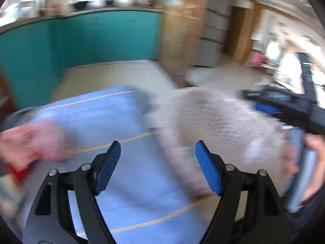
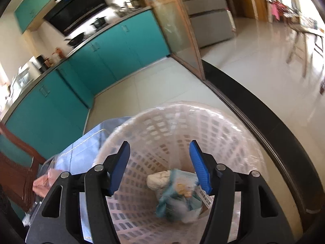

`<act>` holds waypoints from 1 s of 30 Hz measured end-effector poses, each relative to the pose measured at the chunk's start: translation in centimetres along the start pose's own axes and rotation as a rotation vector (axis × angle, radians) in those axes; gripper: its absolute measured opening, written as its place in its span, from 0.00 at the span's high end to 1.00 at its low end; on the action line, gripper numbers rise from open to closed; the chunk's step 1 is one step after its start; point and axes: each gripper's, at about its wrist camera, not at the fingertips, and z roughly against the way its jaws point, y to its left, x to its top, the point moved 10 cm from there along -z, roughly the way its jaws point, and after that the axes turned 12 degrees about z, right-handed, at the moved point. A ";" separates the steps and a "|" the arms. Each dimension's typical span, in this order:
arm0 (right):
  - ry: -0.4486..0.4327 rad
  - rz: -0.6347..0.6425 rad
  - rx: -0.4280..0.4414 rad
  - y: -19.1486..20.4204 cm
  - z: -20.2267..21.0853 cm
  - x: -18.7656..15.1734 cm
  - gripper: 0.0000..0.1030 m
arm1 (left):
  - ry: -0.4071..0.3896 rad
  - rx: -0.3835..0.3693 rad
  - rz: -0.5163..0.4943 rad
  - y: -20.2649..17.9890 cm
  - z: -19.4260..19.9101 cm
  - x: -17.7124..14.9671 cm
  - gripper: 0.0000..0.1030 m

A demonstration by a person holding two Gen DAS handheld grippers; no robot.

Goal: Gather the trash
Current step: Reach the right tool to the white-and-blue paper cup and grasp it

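A white lattice waste basket (image 2: pixel 182 122) stands beside a table with a light blue cloth (image 2: pixel 81 148). Crumpled trash (image 2: pixel 178 191), white and pale blue wrappers, lies at its bottom. My right gripper (image 2: pixel 159 166) is open and empty, held above the basket's mouth. In the blurred left wrist view my left gripper (image 1: pixel 158 168) is open and empty over the blue cloth (image 1: pixel 126 162), with the basket (image 1: pixel 213 126) to its right and the right gripper's body (image 1: pixel 284 103) above it. A pink crumpled item (image 1: pixel 34 140) lies on the cloth at the left.
Teal kitchen cabinets (image 2: pixel 113 50) run along the back. A wooden chair (image 2: pixel 18 162) stands at the left. A glass sliding door (image 2: pixel 178 28) and its dark floor track (image 2: pixel 254 101) pass right of the basket. Pink wrapping (image 2: pixel 43 181) lies at the table edge.
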 end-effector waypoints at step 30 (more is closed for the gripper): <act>0.194 1.229 0.871 49.0 -4.4 -18.6 0.39 | 0.110 0.332 0.229 23.0 15.4 -14.8 0.26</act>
